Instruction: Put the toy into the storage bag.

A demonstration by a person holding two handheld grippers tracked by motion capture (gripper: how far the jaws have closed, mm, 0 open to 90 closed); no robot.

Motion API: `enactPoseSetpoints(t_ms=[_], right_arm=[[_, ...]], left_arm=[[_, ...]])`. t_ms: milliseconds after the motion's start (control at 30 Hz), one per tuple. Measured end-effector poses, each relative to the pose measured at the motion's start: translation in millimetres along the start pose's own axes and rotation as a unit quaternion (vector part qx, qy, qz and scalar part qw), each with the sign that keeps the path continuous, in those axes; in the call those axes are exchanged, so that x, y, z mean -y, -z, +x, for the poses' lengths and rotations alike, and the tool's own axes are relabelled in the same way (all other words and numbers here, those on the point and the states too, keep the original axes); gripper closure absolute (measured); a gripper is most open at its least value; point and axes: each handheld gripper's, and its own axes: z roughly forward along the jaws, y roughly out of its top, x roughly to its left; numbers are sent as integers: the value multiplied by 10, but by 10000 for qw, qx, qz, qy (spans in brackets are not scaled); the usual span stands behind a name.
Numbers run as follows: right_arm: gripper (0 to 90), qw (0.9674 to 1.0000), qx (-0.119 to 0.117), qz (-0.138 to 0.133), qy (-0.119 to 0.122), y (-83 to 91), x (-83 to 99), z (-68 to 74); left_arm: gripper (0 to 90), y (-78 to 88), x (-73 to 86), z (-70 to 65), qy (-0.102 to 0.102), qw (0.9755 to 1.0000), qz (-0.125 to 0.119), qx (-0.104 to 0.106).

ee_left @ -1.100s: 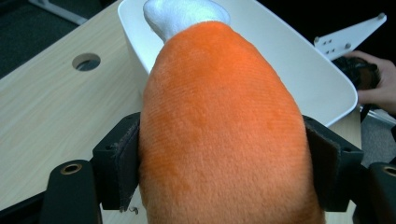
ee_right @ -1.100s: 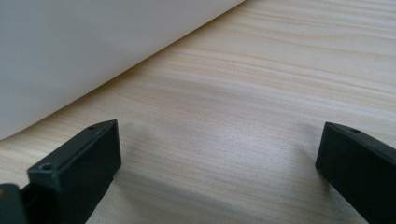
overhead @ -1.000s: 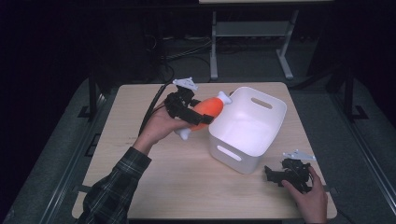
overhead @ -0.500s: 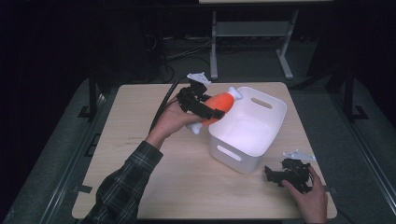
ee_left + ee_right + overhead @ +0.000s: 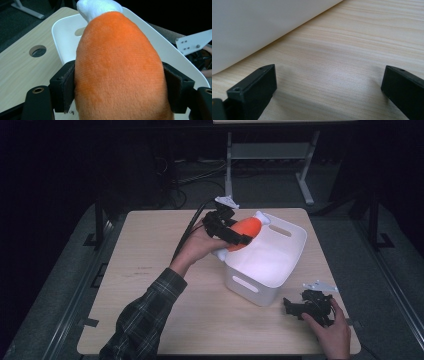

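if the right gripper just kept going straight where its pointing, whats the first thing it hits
Probably the white bin. The right gripper, jaws open and holding nothing, sits low over the table and the bin's outer wall stands just ahead, towards its left side. Depth is hard to judge.

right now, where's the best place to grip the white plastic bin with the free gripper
The near rim by the oval handle cutout of the white plastic bin. Its thin upright wall would fit between open jaws. Come from above on the side facing the right gripper, probably clear of the orange plush toy held by the left gripper.
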Motion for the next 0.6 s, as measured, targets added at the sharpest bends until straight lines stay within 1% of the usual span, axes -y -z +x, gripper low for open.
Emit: enactPoseSetpoints(t_ms=[133,233,267,333,400,433,500,533,600], right_arm=[[0,10000,1,0,2,0,0,0],[0,10000,-4,3,-2,0,0,0],[0,10000,-3,1,0,0,0,0],[0,10000,-3,0,0,0,0,0],[0,10000,-3,0,-1,0,0,0],[0,10000,-4,1,-1,0,0,0],[0,10000,-3,0,1,0,0,0],[0,10000,-3,1,-1,0,0,0],[0,10000,-4,1,-1,0,0,0]], left_arm=[[236,-84,-13,-15,-6,10000,12,8],[236,-125,-18,-24,-4,10000,21,-10],[236,-162,-24,-30,-5,10000,19,-28],[236,-200,-29,-40,38,10000,-2,-11],[236,-227,-34,-47,32,10000,10,-7],[235,-265,-40,-62,-2,10000,36,8],[235,-293,-40,-79,26,10000,11,28],[235,-321,-42,-92,-8,10000,49,42],[233,-384,-37,-112,-68,9999,124,-13]])
